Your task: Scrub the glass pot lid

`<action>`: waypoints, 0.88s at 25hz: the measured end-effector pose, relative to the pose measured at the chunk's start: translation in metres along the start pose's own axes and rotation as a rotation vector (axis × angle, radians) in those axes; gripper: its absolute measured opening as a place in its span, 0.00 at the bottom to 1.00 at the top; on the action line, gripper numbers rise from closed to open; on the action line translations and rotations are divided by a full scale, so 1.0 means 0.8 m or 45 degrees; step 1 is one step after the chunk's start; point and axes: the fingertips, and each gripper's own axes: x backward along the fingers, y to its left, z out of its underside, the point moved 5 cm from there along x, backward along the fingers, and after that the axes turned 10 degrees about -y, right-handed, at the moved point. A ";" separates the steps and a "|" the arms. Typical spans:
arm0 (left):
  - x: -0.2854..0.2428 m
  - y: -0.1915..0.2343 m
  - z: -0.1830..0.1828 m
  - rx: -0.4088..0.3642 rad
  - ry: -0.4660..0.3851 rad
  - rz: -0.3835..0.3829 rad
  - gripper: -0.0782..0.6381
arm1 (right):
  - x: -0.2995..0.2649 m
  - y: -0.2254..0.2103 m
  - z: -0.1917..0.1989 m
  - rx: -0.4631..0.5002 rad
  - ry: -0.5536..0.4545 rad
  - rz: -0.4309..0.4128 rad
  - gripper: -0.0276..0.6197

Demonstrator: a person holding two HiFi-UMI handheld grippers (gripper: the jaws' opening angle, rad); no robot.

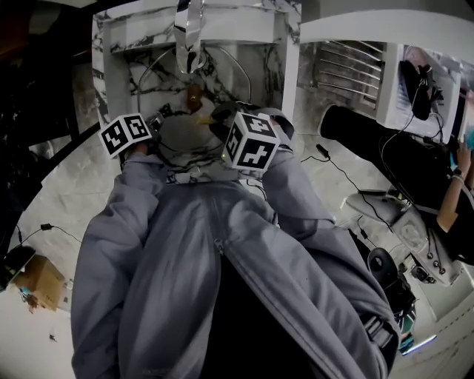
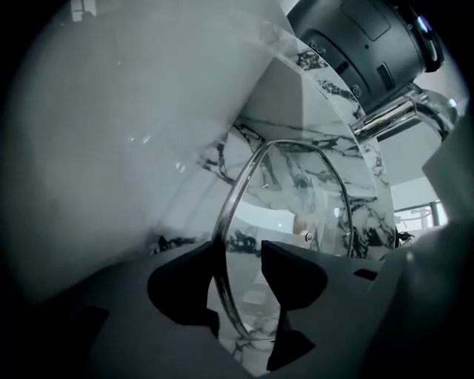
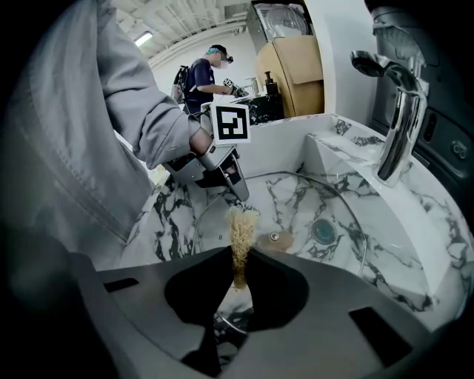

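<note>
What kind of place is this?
Probably a mock kitchen set-up in a lab or workshop hall: a marble-patterned sink with a chrome faucet and a glass pot lid in it, while another person works behind under an industrial ceiling.

Lid (image 3: 296, 215) fills basin (image 3: 437, 244) (faucet (image 3: 396, 126) overhead).

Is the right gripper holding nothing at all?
No, the right gripper has its jaws shut on a tan stringy scrubber that sticks up between them.
</note>
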 end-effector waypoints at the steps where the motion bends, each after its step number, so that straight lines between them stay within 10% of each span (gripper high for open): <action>1: 0.002 -0.001 -0.001 0.000 -0.006 0.012 0.41 | 0.001 0.000 0.000 -0.001 -0.002 0.002 0.13; 15: 0.053 -0.052 -0.019 -0.287 -0.145 0.288 0.21 | 0.015 0.018 -0.007 0.015 -0.015 0.062 0.13; 22: 0.074 -0.066 -0.018 -0.226 -0.201 0.382 0.20 | 0.039 0.037 -0.008 0.005 -0.022 0.129 0.13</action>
